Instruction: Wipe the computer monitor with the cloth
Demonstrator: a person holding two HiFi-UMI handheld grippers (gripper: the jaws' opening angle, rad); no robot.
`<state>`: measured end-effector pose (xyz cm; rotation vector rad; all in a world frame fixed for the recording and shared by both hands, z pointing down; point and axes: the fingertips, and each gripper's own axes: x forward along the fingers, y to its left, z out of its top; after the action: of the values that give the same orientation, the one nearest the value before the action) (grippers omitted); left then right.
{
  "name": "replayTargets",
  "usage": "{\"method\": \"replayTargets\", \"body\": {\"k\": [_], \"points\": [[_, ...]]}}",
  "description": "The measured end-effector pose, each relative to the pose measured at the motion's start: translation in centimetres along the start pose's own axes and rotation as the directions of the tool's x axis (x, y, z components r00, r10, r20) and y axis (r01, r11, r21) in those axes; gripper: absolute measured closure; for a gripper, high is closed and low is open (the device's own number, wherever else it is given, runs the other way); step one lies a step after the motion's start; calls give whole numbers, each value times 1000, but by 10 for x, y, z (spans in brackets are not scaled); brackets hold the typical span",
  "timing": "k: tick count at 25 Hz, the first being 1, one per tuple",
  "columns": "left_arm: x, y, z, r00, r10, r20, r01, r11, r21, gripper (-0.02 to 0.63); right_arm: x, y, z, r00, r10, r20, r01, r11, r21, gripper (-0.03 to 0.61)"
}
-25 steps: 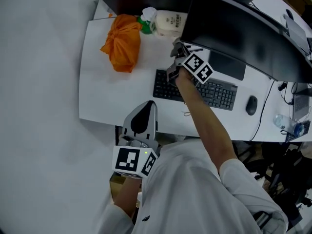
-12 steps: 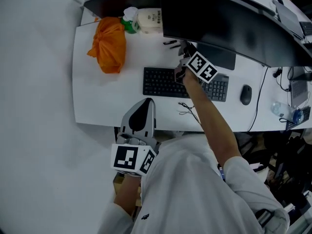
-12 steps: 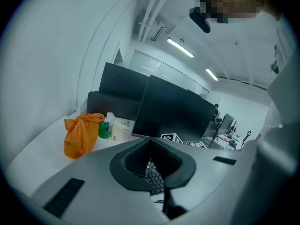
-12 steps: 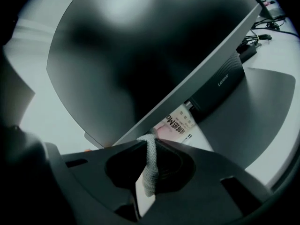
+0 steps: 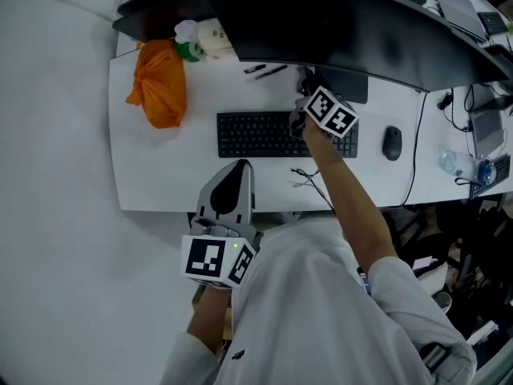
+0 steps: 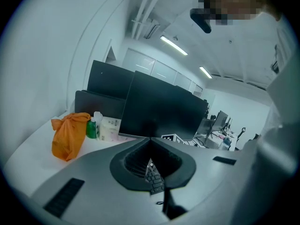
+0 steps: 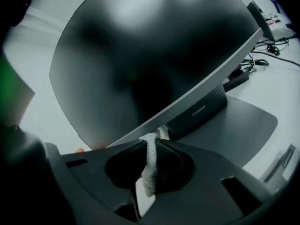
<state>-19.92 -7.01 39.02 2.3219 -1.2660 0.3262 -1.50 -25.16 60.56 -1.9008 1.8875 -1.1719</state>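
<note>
The dark computer monitor [image 5: 353, 22] [image 7: 150, 55] stands on the white desk [image 5: 160, 167], its screen filling the right gripper view. My right gripper [image 5: 306, 83] [image 7: 149, 138] is shut on a strip of white cloth [image 7: 150, 165], its tips at the monitor's lower edge, above the stand [image 7: 234, 118]. Near my body, off the desk's front edge, my left gripper [image 5: 232, 184] [image 6: 150, 142] is shut with nothing in it; from its view the monitor [image 6: 161, 109] is some way off.
A black keyboard [image 5: 264, 135] lies under my right arm, a mouse [image 5: 391, 143] to its right. An orange bag [image 5: 157, 84], a green bottle [image 5: 188, 48] and a white pack [image 5: 218, 38] sit at the desk's back left. Pens [image 5: 264, 70] lie by the monitor.
The head view has shifted so the desk sits further left and up. My right gripper has come in closer to the monitor's lower edge. The left gripper has stayed put.
</note>
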Motion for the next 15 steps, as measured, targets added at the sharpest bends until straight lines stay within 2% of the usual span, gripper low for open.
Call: {"method": "replayTargets", "body": {"k": [6, 15], "points": [[12, -27, -1, 999, -37, -7, 37, 999, 19, 595, -18, -28, 18, 998, -60, 10, 60, 989, -134, 541], [27, -68, -4, 996, -82, -27, 83, 995, 48, 595, -45, -80, 52, 990, -133, 45, 140, 971, -194, 541]]}}
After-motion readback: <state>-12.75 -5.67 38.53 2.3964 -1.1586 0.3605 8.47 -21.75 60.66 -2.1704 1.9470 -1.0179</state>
